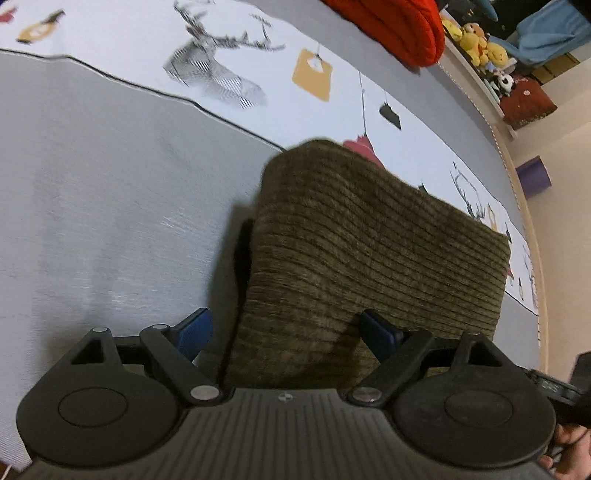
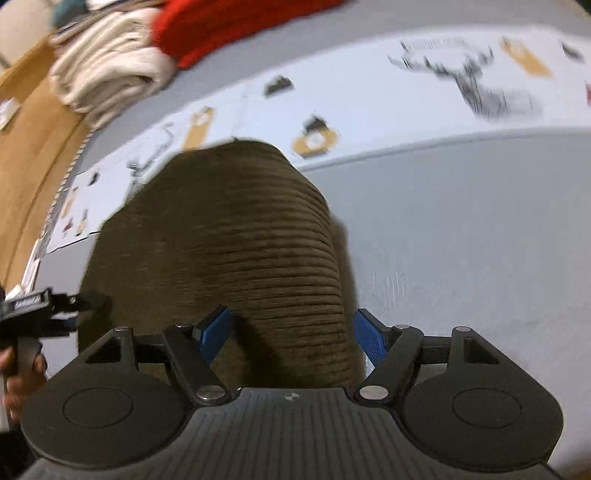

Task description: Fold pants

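Big grey bed (image 1: pixel 110 206) fills both views, with a white printed band (image 1: pixel 236 48) running across it, deer heads and little tags drawn on it. On the grey, near that band and overlapping its edge, lie the pants (image 1: pixel 369 251): brown corduroy, folded into a thick, squarish block, ribs running across.

Back at the far edge, a red bundle (image 1: pixel 399 26) sits on the bed, and in the right wrist view a cream knit pile (image 2: pixel 107 74) lies just beside it. Yellow plush toys (image 1: pixel 476 44) line a shelf past the bed.

Now the tools. The left gripper (image 1: pixel 284 328) points down at the near left corner of the pants, blue pads spread wide: one pad over the grey, the other over the cloth, nothing pinched. The right gripper (image 2: pixel 295 336) straddles the near right corner, jaws apart too, cloth between the pads but not squeezed. A hand (image 2: pixel 18 373) shows at the left edge there, holding the other tool.
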Motion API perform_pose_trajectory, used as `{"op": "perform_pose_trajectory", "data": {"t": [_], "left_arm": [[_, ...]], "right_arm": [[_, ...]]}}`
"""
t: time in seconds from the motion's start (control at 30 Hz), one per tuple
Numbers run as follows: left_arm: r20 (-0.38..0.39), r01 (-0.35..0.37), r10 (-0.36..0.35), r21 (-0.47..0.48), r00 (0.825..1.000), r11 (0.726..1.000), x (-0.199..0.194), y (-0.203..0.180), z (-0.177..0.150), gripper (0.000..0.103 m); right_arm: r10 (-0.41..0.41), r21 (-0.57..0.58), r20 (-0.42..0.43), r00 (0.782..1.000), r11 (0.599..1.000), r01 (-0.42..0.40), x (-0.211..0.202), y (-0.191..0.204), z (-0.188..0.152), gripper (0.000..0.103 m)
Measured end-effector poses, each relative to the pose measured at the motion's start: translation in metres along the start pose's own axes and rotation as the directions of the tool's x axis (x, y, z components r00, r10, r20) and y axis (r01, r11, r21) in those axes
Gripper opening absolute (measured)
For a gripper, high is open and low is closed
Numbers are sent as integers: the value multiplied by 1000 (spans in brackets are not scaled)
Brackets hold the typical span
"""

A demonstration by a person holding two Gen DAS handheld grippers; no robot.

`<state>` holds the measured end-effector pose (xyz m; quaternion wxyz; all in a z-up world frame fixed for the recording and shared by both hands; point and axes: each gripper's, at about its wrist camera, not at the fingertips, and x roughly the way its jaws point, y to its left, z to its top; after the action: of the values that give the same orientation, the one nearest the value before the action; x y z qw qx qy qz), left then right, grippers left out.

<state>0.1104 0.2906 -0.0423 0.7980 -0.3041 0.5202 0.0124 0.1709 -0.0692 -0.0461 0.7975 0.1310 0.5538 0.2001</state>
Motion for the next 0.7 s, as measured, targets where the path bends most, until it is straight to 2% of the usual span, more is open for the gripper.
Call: {"op": "perform_pose_trajectory", "data": {"t": [0.1, 0.17, 0.27, 0.3, 0.33, 0.4, 0.47, 0.53, 0.63, 0.7], "left_arm": [[-33, -9, 10, 14, 999, 1000, 23, -8, 3, 90], [-39, -10, 13, 62, 999, 998, 31, -18, 2, 89], [-23, -67, 70, 115, 997, 991, 41, -30, 2, 87], [-18, -79, 82, 118, 996, 990, 42, -34, 4, 86], [-10, -88, 90, 126, 996, 988, 44, -38, 5, 82], [11, -87, 86, 161, 996, 983, 43, -47, 7, 71], [28, -51, 47, 191, 999, 980, 42, -60, 9, 57], [32, 13, -21, 211, 999, 977, 43, -75, 8, 49], [51, 97, -115, 271, 992, 958, 50, -108, 8, 42], [76, 144, -175, 304, 982, 942, 51, -128, 9, 42]], "right_arm": [[10, 44, -17, 1000, 999, -9, 20, -10, 1, 76], [16, 41, -21, 1000, 999, -15, 27, -12, 1, 74], [51, -6, -2, 999, 999, -51, 27, -9, -1, 53], [58, -26, 6, 998, 998, -58, 25, -8, 1, 43], [64, -42, 17, 998, 997, -63, 22, -8, 1, 35], [77, -48, 46, 996, 996, -74, 14, -12, 4, 25], [83, -28, 98, 992, 996, -81, 2, -21, 9, 21], [75, 4, 164, 984, 997, -77, -17, -33, 18, 19], [36, 13, 261, 965, 999, -41, -50, -51, 32, 18], [9, -21, 332, 943, 1000, -2, -72, -59, 41, 18]]}}
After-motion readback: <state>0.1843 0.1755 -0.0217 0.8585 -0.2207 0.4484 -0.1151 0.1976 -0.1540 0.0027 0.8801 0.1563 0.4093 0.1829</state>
